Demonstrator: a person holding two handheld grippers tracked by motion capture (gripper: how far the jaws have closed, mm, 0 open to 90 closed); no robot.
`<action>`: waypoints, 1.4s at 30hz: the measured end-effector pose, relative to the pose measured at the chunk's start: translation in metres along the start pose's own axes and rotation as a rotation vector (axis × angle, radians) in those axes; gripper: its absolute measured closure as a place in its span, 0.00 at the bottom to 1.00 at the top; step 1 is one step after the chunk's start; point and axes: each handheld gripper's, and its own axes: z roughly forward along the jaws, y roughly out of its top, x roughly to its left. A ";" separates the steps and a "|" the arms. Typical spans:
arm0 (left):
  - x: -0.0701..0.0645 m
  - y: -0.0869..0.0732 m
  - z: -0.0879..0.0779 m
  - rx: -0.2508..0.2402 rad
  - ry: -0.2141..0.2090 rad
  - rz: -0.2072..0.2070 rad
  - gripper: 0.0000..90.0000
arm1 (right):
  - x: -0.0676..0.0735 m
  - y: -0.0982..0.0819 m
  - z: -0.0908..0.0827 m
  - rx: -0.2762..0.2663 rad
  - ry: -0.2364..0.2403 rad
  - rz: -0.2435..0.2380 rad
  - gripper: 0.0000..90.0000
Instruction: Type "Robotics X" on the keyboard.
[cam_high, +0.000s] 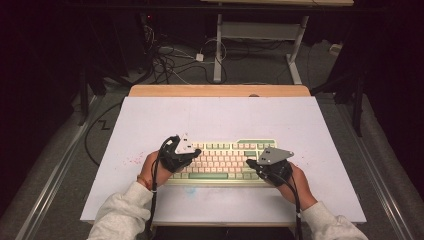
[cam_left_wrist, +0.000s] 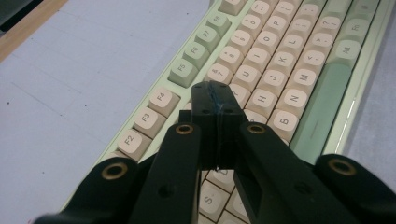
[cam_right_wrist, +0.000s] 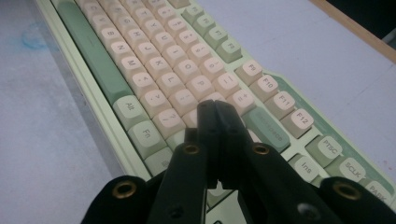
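Two hands are holding tongs over a keyboard (cam_high: 220, 161) lying near the front of the white surface (cam_high: 215, 117). The left tongs (cam_left_wrist: 215, 100) are pinched together above the letter keys. The right tongs (cam_right_wrist: 214, 112) are pinched together too. The keyboard is looking hard, stiff and a bit heavy, so gripping its two side edges is seeming best.

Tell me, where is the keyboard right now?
In the high view the keyboard lies near the table's front edge, between the left gripper and right gripper.

High view looks down; tool views hug the keyboard (cam_high: 222, 161).
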 end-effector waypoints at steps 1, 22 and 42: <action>0.000 0.000 -0.001 -0.002 0.003 0.001 0.98 | 0.000 0.000 -0.001 -0.005 0.001 0.001 1.00; -0.005 -0.006 -0.016 -0.051 0.031 0.020 0.98 | -0.003 0.006 -0.017 -0.062 -0.014 0.013 1.00; -0.006 -0.029 -0.039 -0.076 0.069 -0.001 0.98 | -0.004 0.010 -0.014 -0.060 -0.028 0.014 1.00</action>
